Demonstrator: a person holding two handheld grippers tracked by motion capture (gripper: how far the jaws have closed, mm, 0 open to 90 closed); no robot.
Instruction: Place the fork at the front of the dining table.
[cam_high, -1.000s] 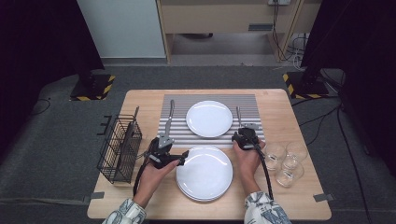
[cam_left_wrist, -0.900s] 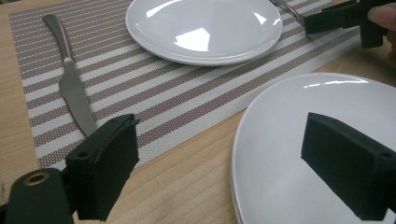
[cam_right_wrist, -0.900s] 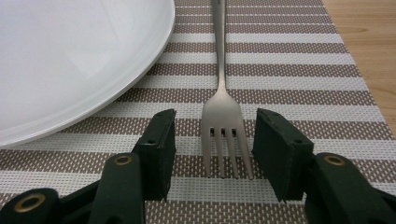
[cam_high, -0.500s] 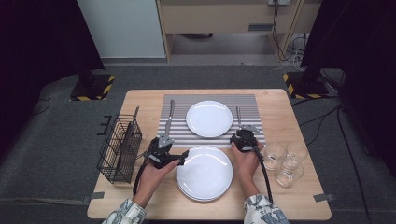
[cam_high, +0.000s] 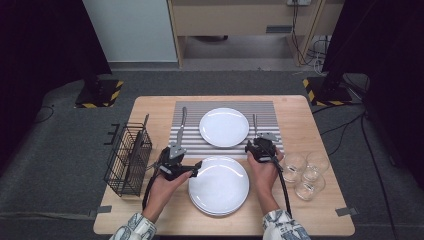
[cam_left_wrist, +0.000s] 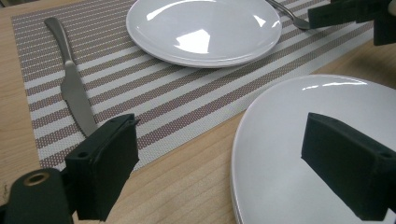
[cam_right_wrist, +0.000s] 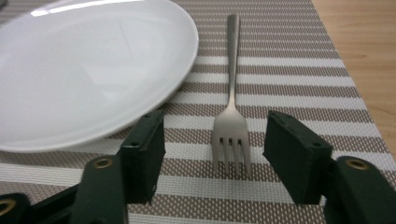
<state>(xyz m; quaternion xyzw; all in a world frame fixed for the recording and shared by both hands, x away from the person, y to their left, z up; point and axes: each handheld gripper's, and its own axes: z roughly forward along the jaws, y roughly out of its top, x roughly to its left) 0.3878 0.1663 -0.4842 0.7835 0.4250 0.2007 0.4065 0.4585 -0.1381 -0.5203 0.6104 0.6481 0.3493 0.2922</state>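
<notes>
**Fork released on the striped mat**

Right gripper seen low over the striped placemat, jaws spread and just widened, pads clear of the fork. Fork lying flat on the placemat between the two jaws, tines toward the camera, handle pointing away, untouched on either side. Placed just beside the right edge of the upper plate, rim and fork close but apart. In the high view, same gripper found at the placemat's lower right corner, with the fork running away from it along the plate.

Left gripper held open as well, nothing clasped: one jaw above bare wood of the table, the other above the near stack of plates. Knife lying on the placemat's left side, beyond the left jaw. Wire basket standing at the table's left edge, three glasses grouped at the right.
</notes>
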